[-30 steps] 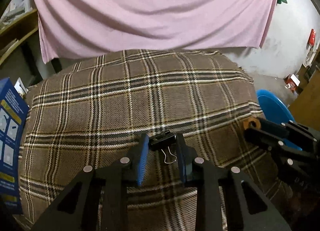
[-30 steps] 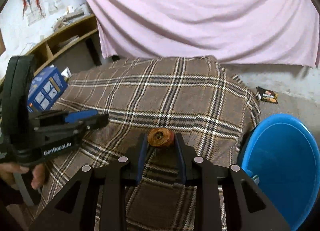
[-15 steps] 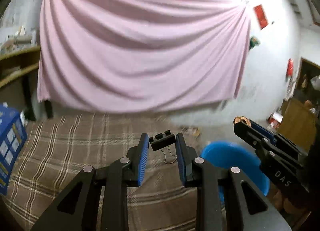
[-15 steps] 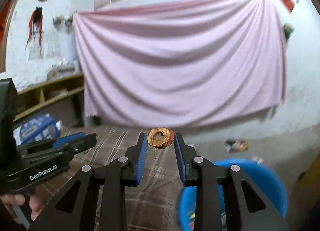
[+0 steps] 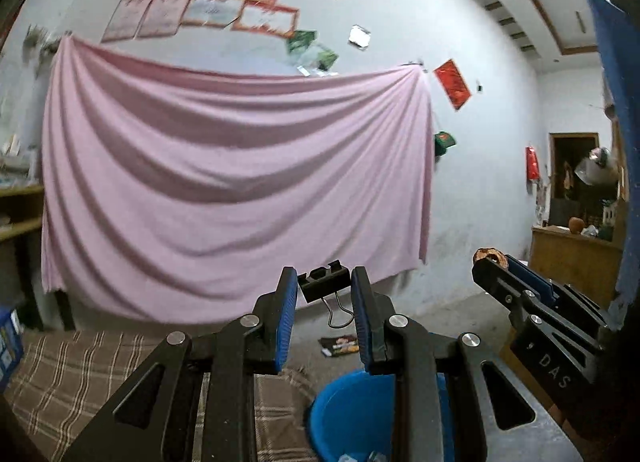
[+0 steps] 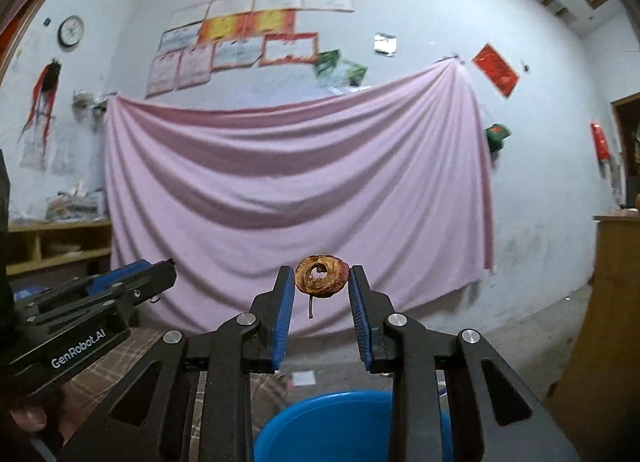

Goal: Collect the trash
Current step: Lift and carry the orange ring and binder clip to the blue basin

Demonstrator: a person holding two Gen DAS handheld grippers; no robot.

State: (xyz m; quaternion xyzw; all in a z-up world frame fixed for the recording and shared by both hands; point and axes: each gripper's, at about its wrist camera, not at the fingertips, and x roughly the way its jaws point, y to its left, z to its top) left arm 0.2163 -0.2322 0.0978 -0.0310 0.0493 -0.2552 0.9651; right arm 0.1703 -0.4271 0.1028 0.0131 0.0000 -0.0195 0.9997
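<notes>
My left tool pinches a small black metal binder clip between its blue pads, the wire handles dangling below, up in the air. My right tool is clamped on a shrivelled brown apple core with a hollow middle, its thin stem hanging down. Both are raised, facing the big pink draped cloth pinned across the whitewashed wall. Below and ahead of both tools sits the round blue plastic bin; in the left view its rim shows between the fingers, with pale scraps inside at the bottom edge. The brown plaid-covered worktop lies to the lower left, just beside the bin. In the left view the right tool shows off to the right with the core at its tip, well apart from the clip. A flat printed wrapper lies on the grey floor beyond the bin. A wooden cabinet stands far right, shelves far left.
</notes>
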